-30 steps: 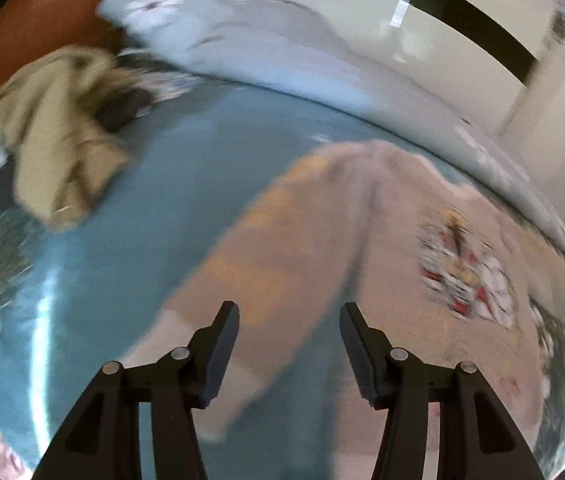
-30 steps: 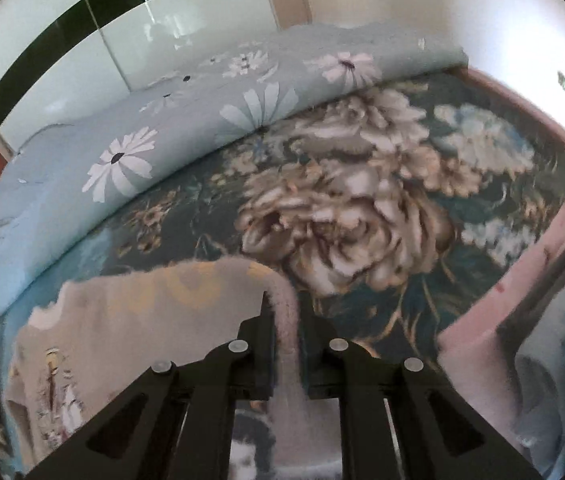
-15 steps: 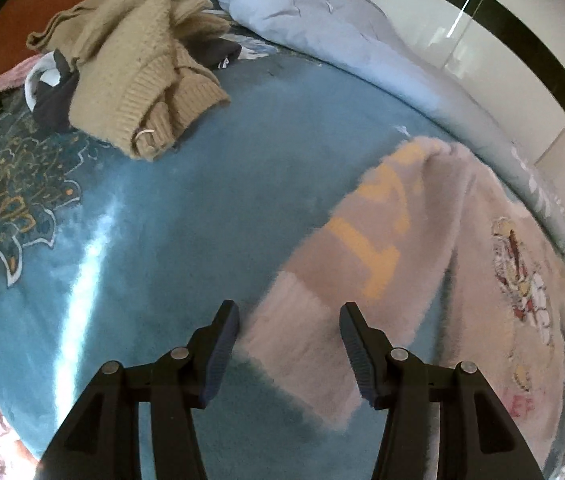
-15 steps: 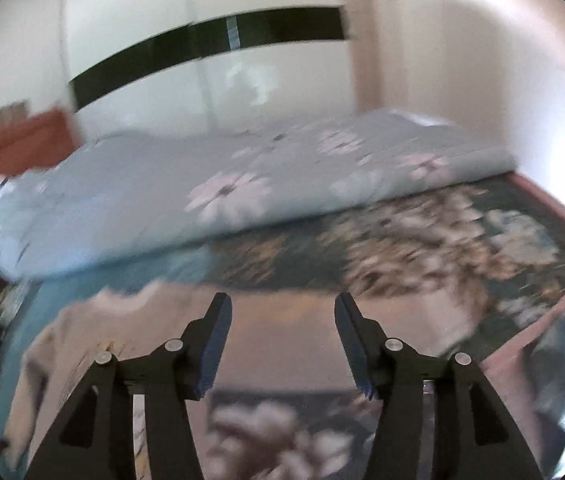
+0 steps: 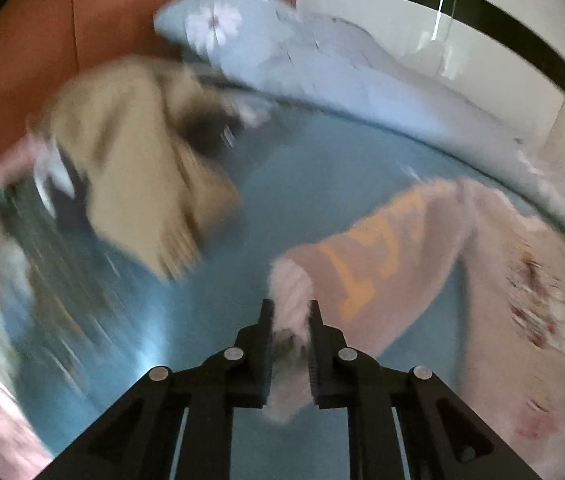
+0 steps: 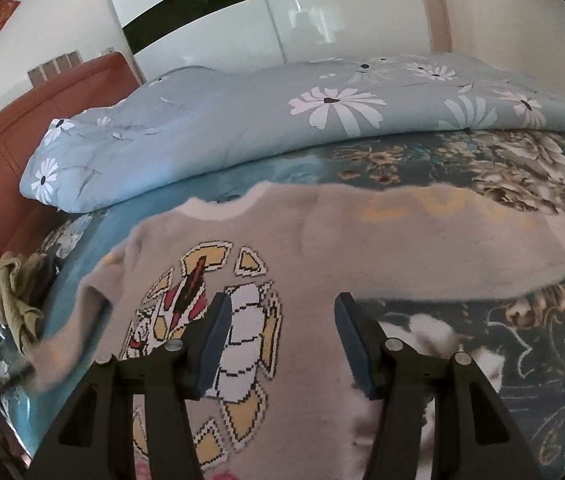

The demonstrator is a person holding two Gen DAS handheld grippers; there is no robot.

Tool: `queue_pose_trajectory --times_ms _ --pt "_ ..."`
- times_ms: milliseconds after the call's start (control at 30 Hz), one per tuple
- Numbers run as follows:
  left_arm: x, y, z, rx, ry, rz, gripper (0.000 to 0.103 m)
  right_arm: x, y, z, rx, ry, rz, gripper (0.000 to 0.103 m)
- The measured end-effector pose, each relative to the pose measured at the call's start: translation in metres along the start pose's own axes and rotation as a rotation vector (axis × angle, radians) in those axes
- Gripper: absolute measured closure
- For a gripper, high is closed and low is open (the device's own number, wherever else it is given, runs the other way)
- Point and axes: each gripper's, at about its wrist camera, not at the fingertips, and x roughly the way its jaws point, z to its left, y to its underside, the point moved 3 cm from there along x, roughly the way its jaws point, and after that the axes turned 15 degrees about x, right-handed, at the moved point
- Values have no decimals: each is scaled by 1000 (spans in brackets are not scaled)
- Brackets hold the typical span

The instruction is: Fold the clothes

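- While the bed (image 6: 562,420) fills both views, its floral teal blanket carries everything; a blue daisy-print duvet (image 6: 282,132) lies bunched along the far side, from ten to two o'clock in the right wrist view.
- Spread flat on that blanket is the pink sweater (image 6: 322,264), front up with its cartoon print showing, collar towards twelve o'clock in the right wrist view and one sleeve stretched out towards three o'clock.
- At nine o'clock in the right wrist view, well apart from the sweater, sits a heap of other clothes topped by a tan knit garment (image 5: 138,160); the left view shows it blurred at ten o'clock.
- The other sleeve, with its yellow lettering, runs from the left gripper (image 5: 290,320) up towards two o'clock, where it joins the body; that is its long axis.
- That left gripper is clamped on the pale sleeve cuff (image 5: 288,300), which bulges up between the closed fingers.
- Over the sweater's lower body the right gripper (image 6: 280,312) hovers with its fingers wide apart, holding nothing; whether it touches the fabric cannot be told.
- My judgement: the left side is the working one, and the next move turns on carrying the cuff along the sleeve's axis towards two o'clock, across the chest, so the sleeve folds inward.
- A risk, as I read it: the fluffy cuff could slip, or the body could drag unless the right gripper pins it.
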Motion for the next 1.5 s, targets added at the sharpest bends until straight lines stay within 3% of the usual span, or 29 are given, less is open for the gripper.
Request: queue_pose_trajectory --times_ms 133,367,467,600,767,900,1000,1167,1267,1400,1500 --pt "9 -45 28 97 -151 -16 88 7 7 -5 7 34 24 48" --pt "53 -80 37 209 -233 56 88 32 17 -15 41 71 88 48" --pt "45 -85 31 159 -125 45 88 36 19 -17 43 66 102 48" --pt "4 -107 1 154 20 -47 88 37 17 -17 42 59 106 48" --pt "-53 -155 -73 278 141 -146 88 29 13 -15 42 29 101 48" --pt "-75 -186 -142 299 347 -160 88 19 9 -20 39 9 95 48" --pt "-76 -195 -202 335 440 -161 88 9 5 -33 52 12 84 48" --pt "-53 -180 -303 394 587 -97 88 -8 -3 -64 82 46 59 48" --pt "-35 -156 -354 444 623 -29 88 -13 -3 -83 98 76 61 48" --pt "-10 -119 -397 556 596 46 85 -6 3 -102 121 99 85 48" --pt "-7 -102 -403 568 644 79 76 1 7 -108 130 98 109 48"
